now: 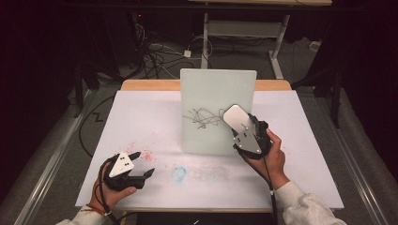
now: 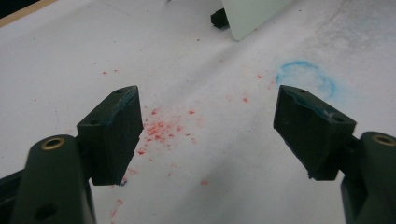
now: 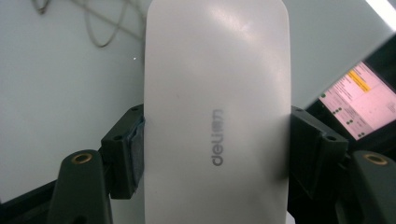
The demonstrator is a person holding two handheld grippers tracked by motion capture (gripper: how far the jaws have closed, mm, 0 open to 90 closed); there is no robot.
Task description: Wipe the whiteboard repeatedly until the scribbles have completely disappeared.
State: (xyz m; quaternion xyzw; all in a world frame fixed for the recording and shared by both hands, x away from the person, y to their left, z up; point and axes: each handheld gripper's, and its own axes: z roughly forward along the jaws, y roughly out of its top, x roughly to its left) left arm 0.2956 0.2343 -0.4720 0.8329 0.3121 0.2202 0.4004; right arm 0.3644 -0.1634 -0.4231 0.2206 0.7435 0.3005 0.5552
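An upright whiteboard [image 1: 213, 101] stands on the table, with black scribbles [image 1: 202, 117] across its middle. My right gripper [image 1: 244, 129] is shut on a white eraser [image 1: 236, 117] and holds it against the board's right part, beside the scribbles. In the right gripper view the eraser [image 3: 217, 107], marked "deli", sits clamped between both pads with the whiteboard [image 3: 60, 79] right behind it. My left gripper [image 1: 142, 163] rests low at the table's front left, open, nothing between its pads [image 2: 114, 133].
White paper covers the table [image 1: 141, 117]. Red marker specks [image 2: 161, 128] lie under the left gripper and a faint blue ring [image 2: 306, 77] to its right. The board's black foot [image 2: 218, 18] stands on the paper. Cables lie on the floor behind the table.
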